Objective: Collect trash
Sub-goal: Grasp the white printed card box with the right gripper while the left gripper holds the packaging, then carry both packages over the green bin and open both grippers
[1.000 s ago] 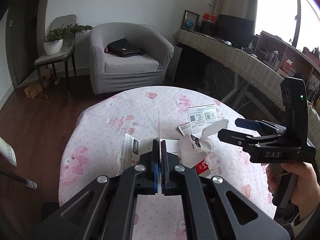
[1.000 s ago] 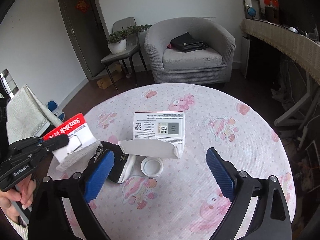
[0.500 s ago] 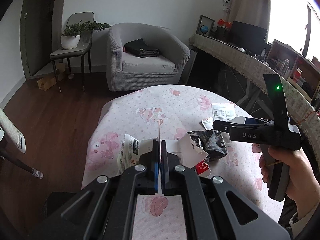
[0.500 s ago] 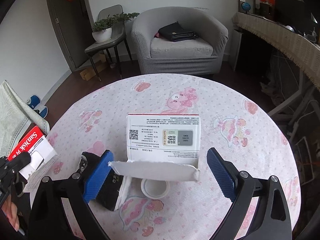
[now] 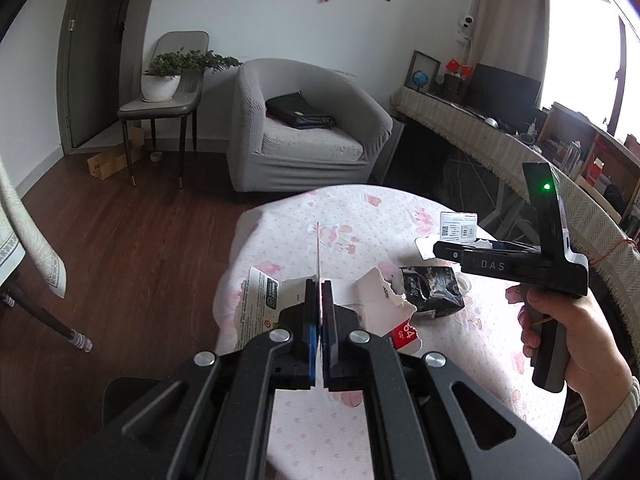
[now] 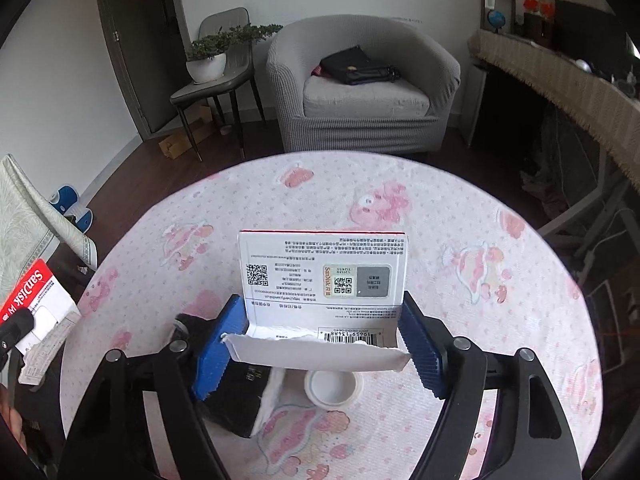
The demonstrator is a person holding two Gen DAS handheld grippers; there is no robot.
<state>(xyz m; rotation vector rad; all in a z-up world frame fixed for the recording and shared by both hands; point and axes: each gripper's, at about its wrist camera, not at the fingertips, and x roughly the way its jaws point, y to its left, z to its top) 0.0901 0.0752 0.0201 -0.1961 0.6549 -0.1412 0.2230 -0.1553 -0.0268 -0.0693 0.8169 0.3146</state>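
- Since a second ago, the right gripper (image 6: 320, 344) has been brought forward over the white card package (image 6: 322, 280), which is now framed between its blue pads (image 6: 218, 344).
- Its jaws are closing, with the package's torn near edge between them; firm contact cannot be confirmed.
- The left gripper (image 5: 320, 312) is clamped shut on a torn red-and-white SanDisk package (image 5: 260, 300), held at the table's left edge.
- A black wrapper (image 6: 236, 400) lies just left of a white cap (image 6: 332, 388), both under the right gripper.
- The round table (image 6: 460, 320) is covered with a pink-patterned cloth.
- A hand (image 5: 568, 336) is seen on the right gripper's handle.
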